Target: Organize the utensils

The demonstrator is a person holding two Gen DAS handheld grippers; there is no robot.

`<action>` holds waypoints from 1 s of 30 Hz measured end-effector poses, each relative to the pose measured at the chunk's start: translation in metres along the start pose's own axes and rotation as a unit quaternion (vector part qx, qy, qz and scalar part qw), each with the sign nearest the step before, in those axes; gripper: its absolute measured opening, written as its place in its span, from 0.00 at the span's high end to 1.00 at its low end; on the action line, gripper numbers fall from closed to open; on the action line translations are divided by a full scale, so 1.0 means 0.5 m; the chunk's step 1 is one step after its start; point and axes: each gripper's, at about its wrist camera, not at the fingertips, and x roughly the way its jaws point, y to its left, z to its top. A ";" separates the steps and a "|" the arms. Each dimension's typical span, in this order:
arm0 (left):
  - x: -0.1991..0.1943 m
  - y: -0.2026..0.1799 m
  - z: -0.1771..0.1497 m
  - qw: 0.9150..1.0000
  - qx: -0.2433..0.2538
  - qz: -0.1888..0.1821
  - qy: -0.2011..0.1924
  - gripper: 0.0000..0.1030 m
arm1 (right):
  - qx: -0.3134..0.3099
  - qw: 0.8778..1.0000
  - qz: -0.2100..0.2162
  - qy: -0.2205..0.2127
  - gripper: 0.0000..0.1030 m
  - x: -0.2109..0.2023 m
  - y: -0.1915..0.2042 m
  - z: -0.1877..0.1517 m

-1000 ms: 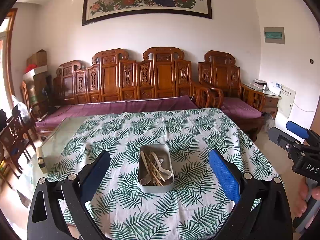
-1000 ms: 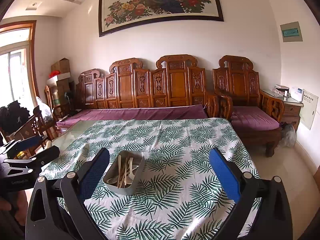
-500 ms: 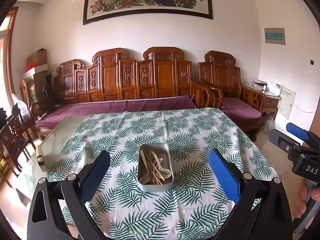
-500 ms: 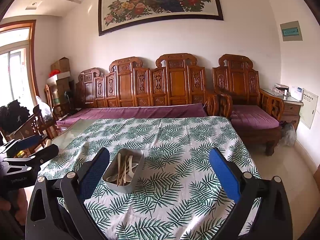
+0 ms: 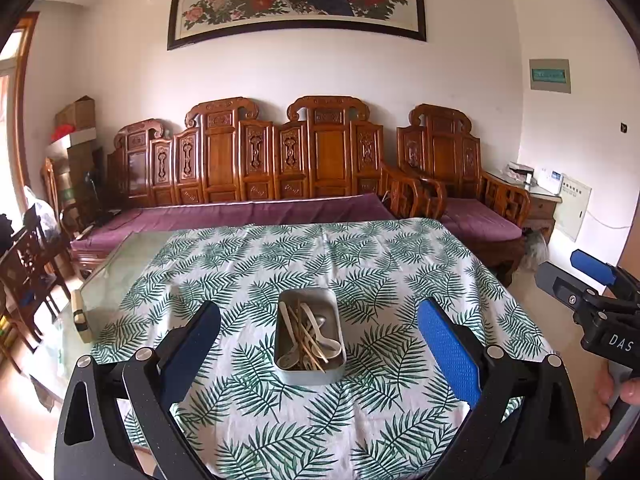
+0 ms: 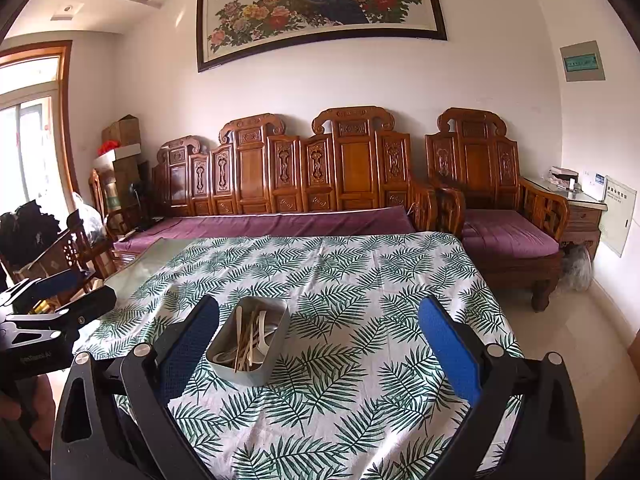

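Note:
A grey metal tin (image 5: pixel 310 372) sits on the fern-print tablecloth (image 5: pixel 360 264), holding white spoons (image 5: pixel 328 342) and wooden chopsticks (image 5: pixel 306 334) jumbled together. My left gripper (image 5: pixel 318 344) hangs open above the near table edge, with the tin straight ahead between its blue pads and nothing held. In the right wrist view the same tin (image 6: pixel 250 374) lies ahead and left. My right gripper (image 6: pixel 320 344) is open and empty too. Each gripper shows in the other's view: the right gripper (image 5: pixel 592 280) at the far right, the left gripper (image 6: pixel 56 292) at the far left.
The tablecloth leaves a bare glass table strip (image 5: pixel 116 276) on the left. A carved wooden sofa (image 5: pixel 256 168) with purple cushions runs behind the table, an armchair (image 6: pixel 500 216) at the right. Dark chairs (image 5: pixel 24 264) stand at the left. A hand (image 5: pixel 624 388) grips the right tool.
Both cameras have crept slightly towards the table, so the tin sits a little higher in view. Both grippers stay open and nothing on the table has moved.

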 end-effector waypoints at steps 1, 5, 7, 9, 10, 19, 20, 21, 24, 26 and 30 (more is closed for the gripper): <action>0.000 -0.001 0.000 1.000 0.001 0.000 0.000 0.08 | 0.000 1.000 0.000 0.000 0.03 0.000 0.000 0.000; -0.001 -0.003 0.000 1.000 0.001 -0.001 0.000 0.08 | 0.000 1.000 0.000 0.000 0.03 0.000 0.000 0.000; -0.002 -0.003 0.000 1.000 0.000 0.000 -0.001 0.08 | 0.000 1.000 0.000 0.000 0.03 0.000 0.000 0.000; -0.002 -0.003 0.001 1.000 -0.001 -0.001 -0.001 0.08 | 0.001 1.000 0.000 0.000 0.03 0.000 0.001 -0.001; -0.002 -0.003 0.000 1.000 -0.001 -0.001 -0.002 0.08 | 0.000 1.000 0.000 -0.001 0.03 0.000 0.001 -0.001; -0.008 -0.001 -0.002 1.000 -0.005 -0.003 -0.006 0.08 | 0.000 1.000 -0.001 -0.004 0.03 -0.002 0.001 -0.005; -0.009 0.000 -0.002 1.000 -0.006 -0.003 -0.006 0.08 | 0.000 1.000 -0.001 -0.004 0.03 -0.003 0.002 -0.004; -0.010 0.000 -0.001 1.000 -0.006 -0.003 -0.007 0.08 | 0.000 1.000 -0.001 -0.003 0.03 -0.003 0.002 -0.004; -0.011 0.000 -0.001 1.000 -0.008 -0.004 -0.009 0.08 | 0.000 1.000 -0.001 -0.004 0.03 -0.003 0.002 -0.004; -0.011 0.001 -0.002 1.000 -0.009 -0.006 -0.009 0.08 | 0.000 1.000 -0.001 -0.003 0.03 -0.003 0.002 -0.004; -0.012 -0.001 0.001 1.000 -0.008 -0.005 -0.010 0.08 | 0.000 1.000 0.000 -0.003 0.03 -0.003 0.000 -0.006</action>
